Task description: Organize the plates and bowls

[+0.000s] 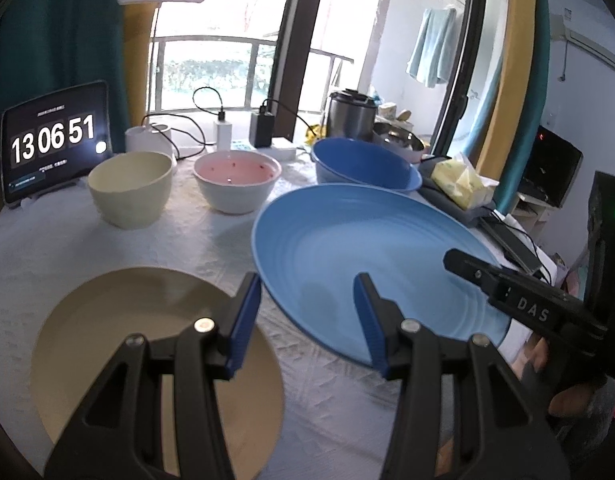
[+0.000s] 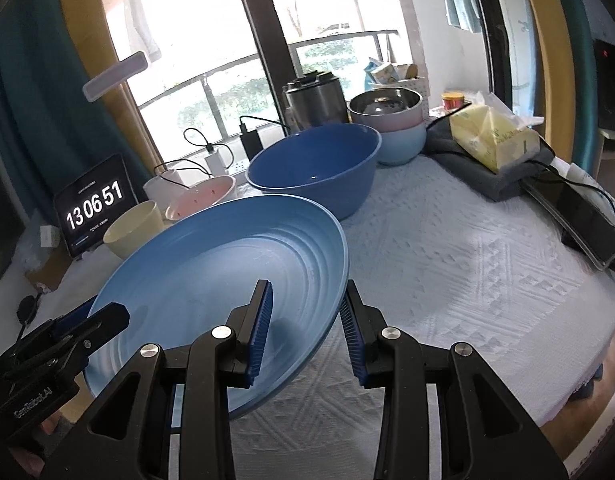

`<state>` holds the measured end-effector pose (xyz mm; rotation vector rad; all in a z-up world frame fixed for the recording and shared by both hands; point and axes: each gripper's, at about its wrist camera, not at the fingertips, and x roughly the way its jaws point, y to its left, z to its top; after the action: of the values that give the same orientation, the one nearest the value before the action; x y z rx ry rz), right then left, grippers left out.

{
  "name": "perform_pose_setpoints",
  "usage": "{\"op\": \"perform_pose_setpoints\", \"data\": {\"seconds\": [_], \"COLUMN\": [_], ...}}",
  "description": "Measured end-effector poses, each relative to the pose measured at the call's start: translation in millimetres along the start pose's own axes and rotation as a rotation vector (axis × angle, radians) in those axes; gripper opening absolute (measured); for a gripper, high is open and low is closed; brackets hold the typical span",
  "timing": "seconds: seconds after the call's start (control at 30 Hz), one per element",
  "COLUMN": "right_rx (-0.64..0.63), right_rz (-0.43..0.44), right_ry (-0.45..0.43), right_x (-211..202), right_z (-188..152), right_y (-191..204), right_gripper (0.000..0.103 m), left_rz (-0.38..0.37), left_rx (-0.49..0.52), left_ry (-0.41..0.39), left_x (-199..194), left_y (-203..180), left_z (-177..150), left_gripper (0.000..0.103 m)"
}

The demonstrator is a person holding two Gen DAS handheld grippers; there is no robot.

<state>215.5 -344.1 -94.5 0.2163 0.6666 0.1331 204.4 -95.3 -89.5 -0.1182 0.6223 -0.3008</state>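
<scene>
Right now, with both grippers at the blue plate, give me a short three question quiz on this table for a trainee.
1. True or false: the tan plate lies flat on the table.
2. Which plate has its rim between the fingers of the right gripper? A: the tan plate. B: the blue plate. C: neither.
3. Fill in: the bowl between the cream bowl and the blue bowl is ____ inside.

Key: 1 true. 2 B. 3 pink, which is the pink bowl.
</scene>
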Motion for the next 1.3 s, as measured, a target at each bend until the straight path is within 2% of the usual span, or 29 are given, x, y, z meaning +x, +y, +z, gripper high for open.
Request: {"op": "perform_pose_setpoints", "data": {"seconds": [0.3,1.03,1.17,1.3], "right_rx": [-0.040,-0.130,-0.146,-0.162], "right_rz": [0.028,0.103,0.115,0.130], "right_ry": [0.017,0.075,0.094,0.112], "right_x": [5,25,30,35], "right_z": [-1,-14,-19,-24], "right_y": [26,88,98,107], "right_gripper": [0.037,0.037,0.037,0.037], "left_rz": [0.034,0.138,0.164,0.221], "left_rx": [-0.033,-0.093,-0.096,-0.075], "left_ry": [-0.016,-0.006,-0.007,-0.014], "left_x": [-10,-34,-39,-43], "left_y": [23,76,83,85], "left_z": [-1,-26,-32,-39], "left_gripper": [0.049,0.049,0.049,0.049]}}
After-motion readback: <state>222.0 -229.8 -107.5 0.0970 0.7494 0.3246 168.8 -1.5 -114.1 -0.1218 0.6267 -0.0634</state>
